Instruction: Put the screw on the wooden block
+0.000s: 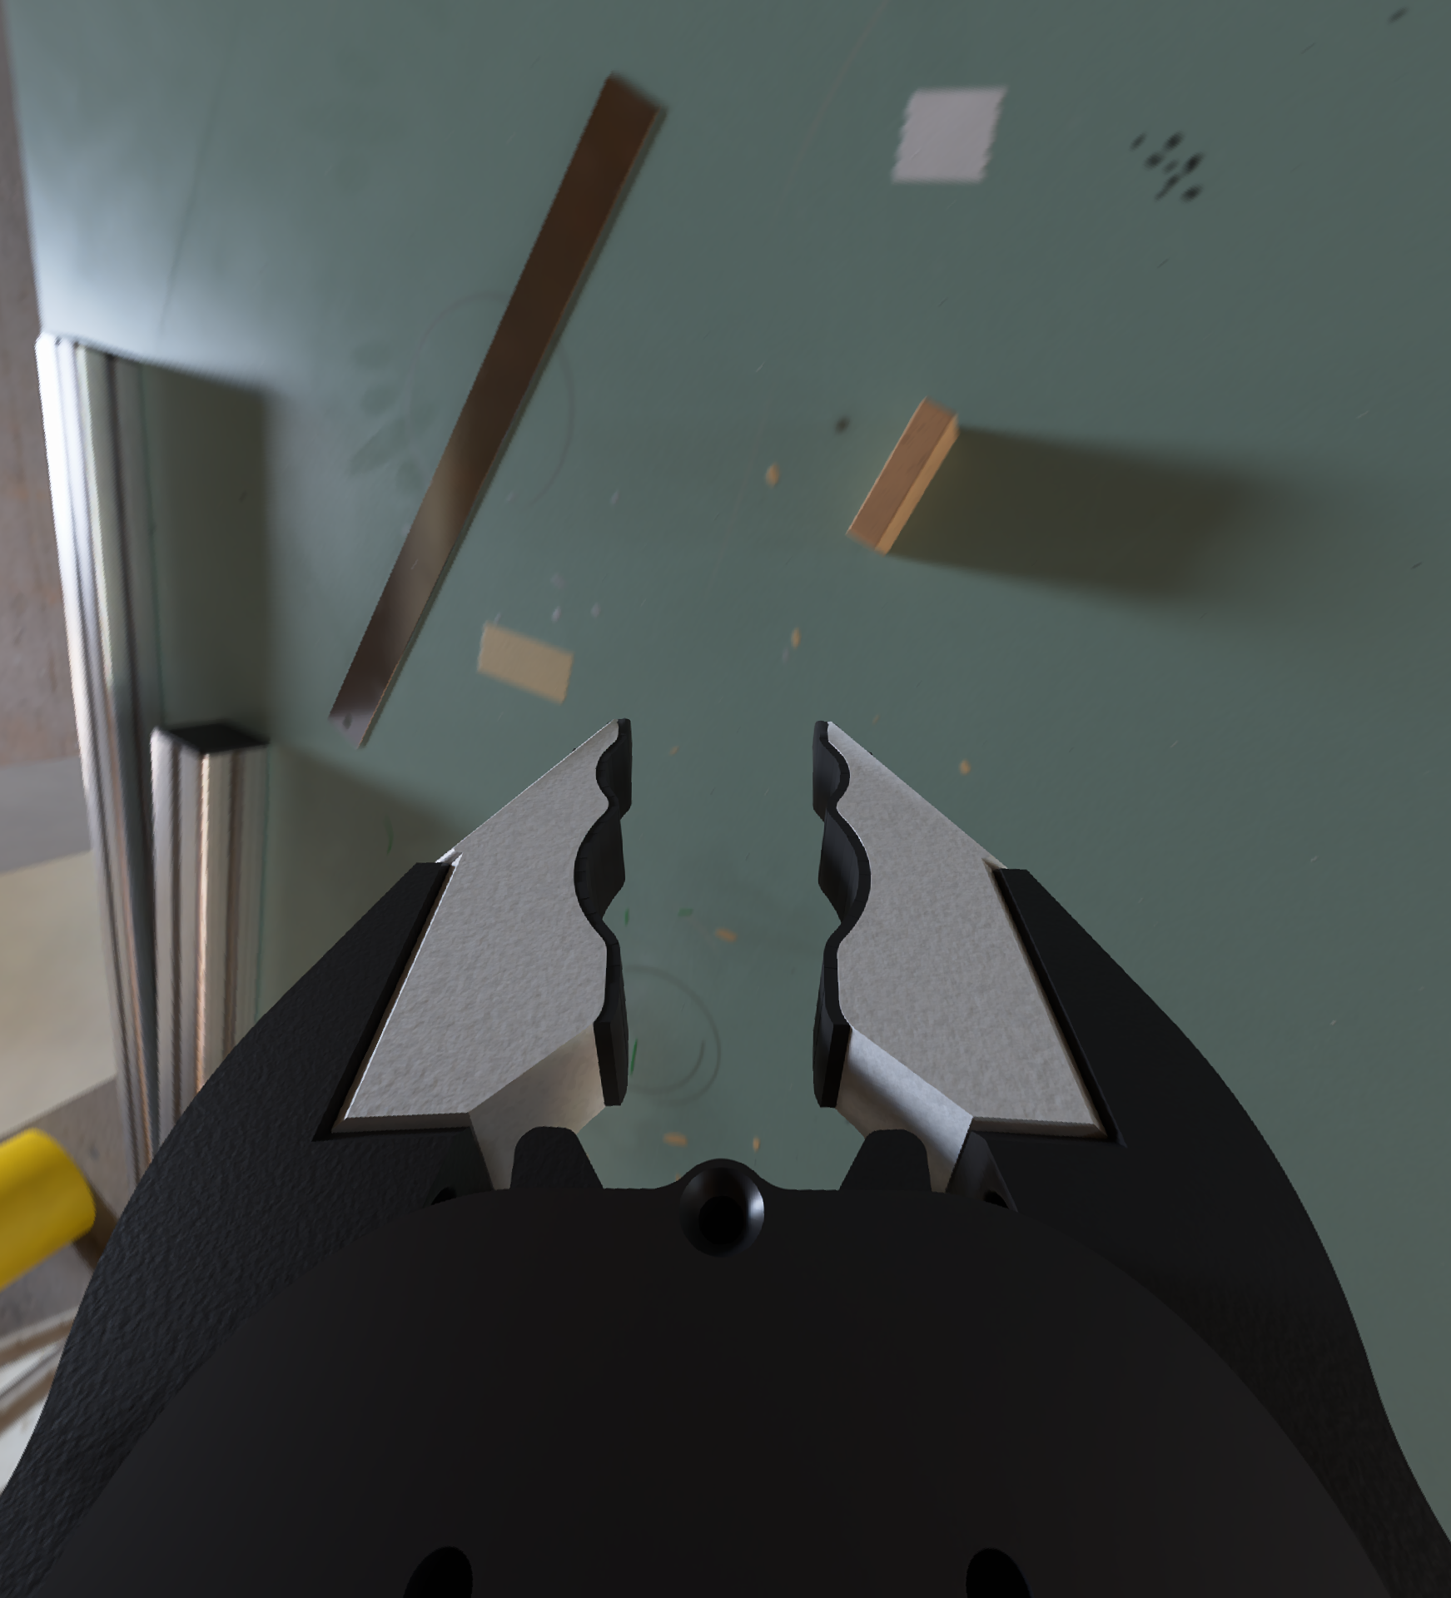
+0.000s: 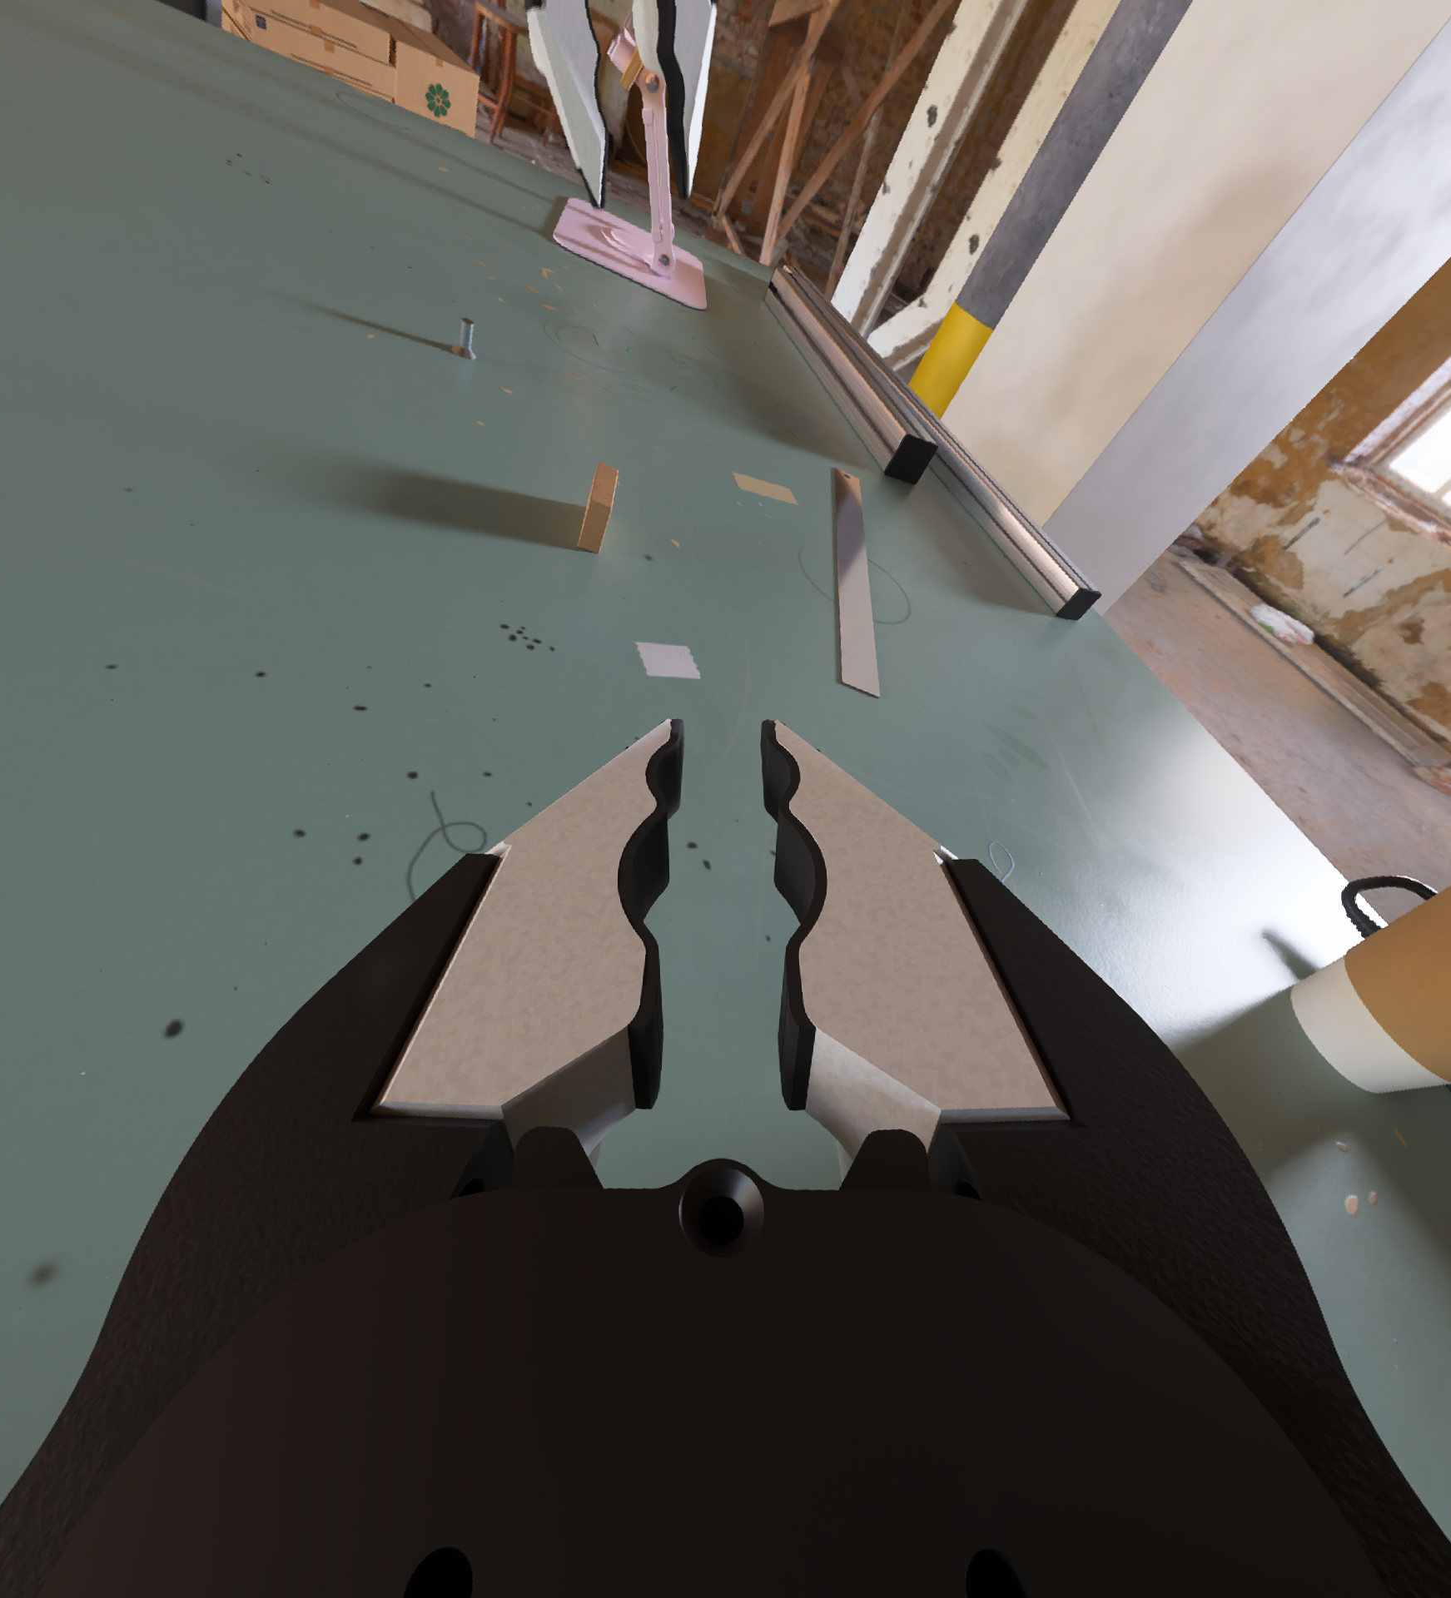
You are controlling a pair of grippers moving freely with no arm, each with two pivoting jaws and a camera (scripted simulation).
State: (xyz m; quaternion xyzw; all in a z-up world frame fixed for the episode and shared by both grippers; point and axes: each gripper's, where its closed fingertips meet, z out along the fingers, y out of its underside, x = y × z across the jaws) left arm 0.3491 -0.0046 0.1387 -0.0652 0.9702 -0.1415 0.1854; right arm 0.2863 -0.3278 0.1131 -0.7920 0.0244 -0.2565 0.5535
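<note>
The wooden block (image 2: 599,507) is small and light brown and stands on edge on the green table (image 2: 185,605), casting a long shadow. It also shows in the left wrist view (image 1: 903,476), ahead and right of my left gripper (image 1: 722,735), which is open, empty and above the table. The screw (image 2: 466,337) is small and grey and stands head down beyond the block. It does not show in the left wrist view. My right gripper (image 2: 722,735) is open and empty, low over the table and well short of the block. The left gripper (image 2: 642,194) hangs at the far end.
A flat metal strip (image 2: 853,588) lies right of the block, and also shows in the left wrist view (image 1: 497,406). Aluminium rails (image 2: 929,441) line the table's right edge. A pink stand (image 2: 631,251) sits at the far end, a cardboard box (image 2: 358,52) behind. A paper cup (image 2: 1413,994) lies near right.
</note>
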